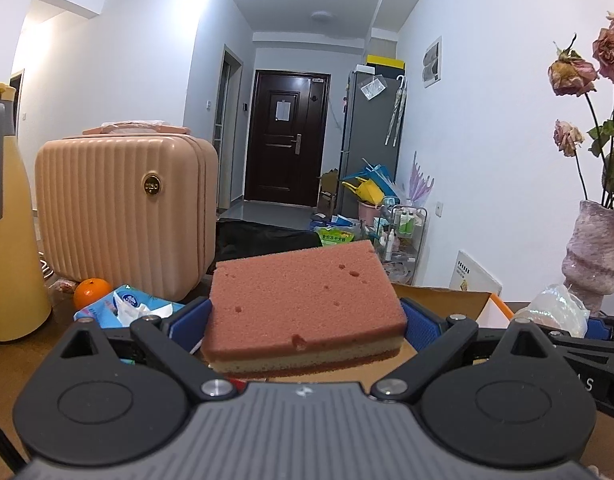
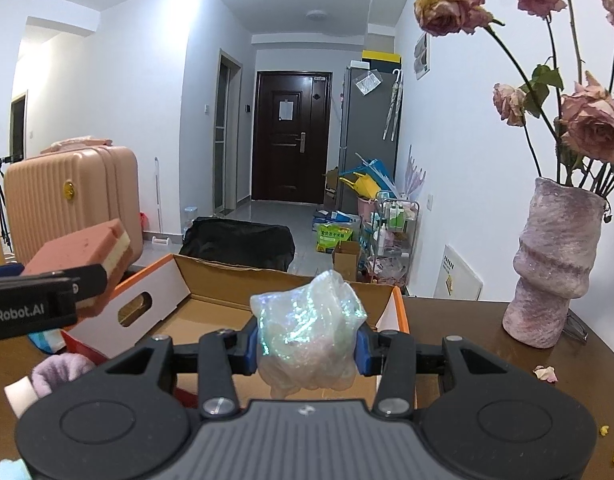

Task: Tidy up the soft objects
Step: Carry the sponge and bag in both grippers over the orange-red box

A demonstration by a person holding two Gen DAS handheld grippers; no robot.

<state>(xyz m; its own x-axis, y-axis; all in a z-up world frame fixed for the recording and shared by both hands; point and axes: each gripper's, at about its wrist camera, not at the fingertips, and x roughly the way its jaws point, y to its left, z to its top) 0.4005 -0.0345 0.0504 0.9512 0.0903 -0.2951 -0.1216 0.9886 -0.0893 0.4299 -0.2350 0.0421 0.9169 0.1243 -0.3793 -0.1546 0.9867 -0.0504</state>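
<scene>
My left gripper [image 1: 305,322] is shut on a pink and cream layered sponge [image 1: 303,300], its blue pads pressing both sides. The same sponge [image 2: 83,256] shows at the left of the right wrist view, held above the box's left flap. My right gripper [image 2: 307,344] is shut on a crumpled iridescent plastic wad [image 2: 307,332], held over the open cardboard box [image 2: 211,280] with orange trim. In the left wrist view the wad [image 1: 559,308] and the right gripper appear at the right edge.
A pink vase of dried roses [image 2: 555,264] stands right on the dark table [image 2: 487,344]. A peach suitcase [image 1: 123,208], a yellow jug [image 1: 7,240], an orange [image 1: 91,292] and a tissue pack [image 1: 127,308] sit left. A purple fluffy item [image 2: 59,372] lies near the box.
</scene>
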